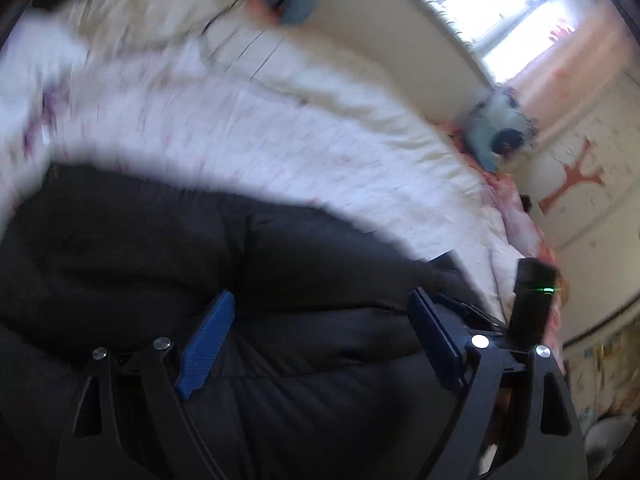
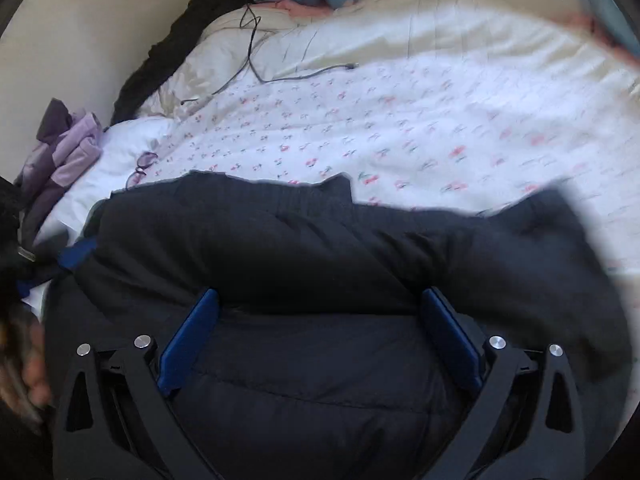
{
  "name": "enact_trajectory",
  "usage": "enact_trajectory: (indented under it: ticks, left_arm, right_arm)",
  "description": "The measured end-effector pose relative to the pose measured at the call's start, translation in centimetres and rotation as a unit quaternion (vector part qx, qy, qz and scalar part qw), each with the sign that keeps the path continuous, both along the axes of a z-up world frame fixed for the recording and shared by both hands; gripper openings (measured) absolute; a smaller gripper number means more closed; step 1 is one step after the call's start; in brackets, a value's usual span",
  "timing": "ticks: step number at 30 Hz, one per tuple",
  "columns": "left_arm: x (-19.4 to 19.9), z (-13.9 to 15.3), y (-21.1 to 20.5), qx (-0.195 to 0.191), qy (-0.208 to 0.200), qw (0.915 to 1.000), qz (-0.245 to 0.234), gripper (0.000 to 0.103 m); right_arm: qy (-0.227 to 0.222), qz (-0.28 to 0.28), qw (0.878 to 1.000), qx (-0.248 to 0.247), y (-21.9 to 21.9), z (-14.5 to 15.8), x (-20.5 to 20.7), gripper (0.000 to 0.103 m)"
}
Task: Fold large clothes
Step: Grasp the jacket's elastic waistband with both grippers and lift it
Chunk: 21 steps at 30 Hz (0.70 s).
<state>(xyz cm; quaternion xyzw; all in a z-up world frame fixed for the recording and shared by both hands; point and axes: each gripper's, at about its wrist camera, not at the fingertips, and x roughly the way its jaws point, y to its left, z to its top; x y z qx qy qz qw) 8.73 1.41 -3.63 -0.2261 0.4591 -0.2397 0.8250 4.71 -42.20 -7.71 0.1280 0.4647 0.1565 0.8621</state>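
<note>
A large black padded jacket (image 2: 304, 240) lies spread on the bed and fills the lower half of both views (image 1: 160, 248). My left gripper (image 1: 320, 304) is open, its blue pads wide apart right over the jacket, with nothing held. My right gripper (image 2: 320, 300) is also open, its blue pads apart over a thick fold of the jacket. The jacket's right part is blurred in the right wrist view. Part of the other gripper (image 2: 76, 258) shows at the jacket's left edge.
The bed has a white sheet with small cherry prints (image 2: 400, 120). A grey cable (image 2: 280, 76) lies near the pillow end. Purple clothes (image 2: 68, 148) and glasses (image 2: 140, 168) sit at the left. A blue soft toy (image 1: 500, 132) lies by the wall under the window (image 1: 500, 12).
</note>
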Motion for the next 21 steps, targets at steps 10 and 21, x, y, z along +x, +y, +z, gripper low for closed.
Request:
enact_trajectory:
  ticks: [10,21]
  left_arm:
    - [-0.1,2.5,3.2,-0.004,-0.036,0.9977,0.057,0.086]
    - [1.7,-3.4,4.3,-0.005,-0.004,0.9983,0.058,0.087]
  right_arm:
    - [-0.032,0.005,0.999,0.005,0.6,3.5,2.0,0.096]
    - [0.059,0.054,0.994,-0.075,4.5,-2.5,7.2,0.096]
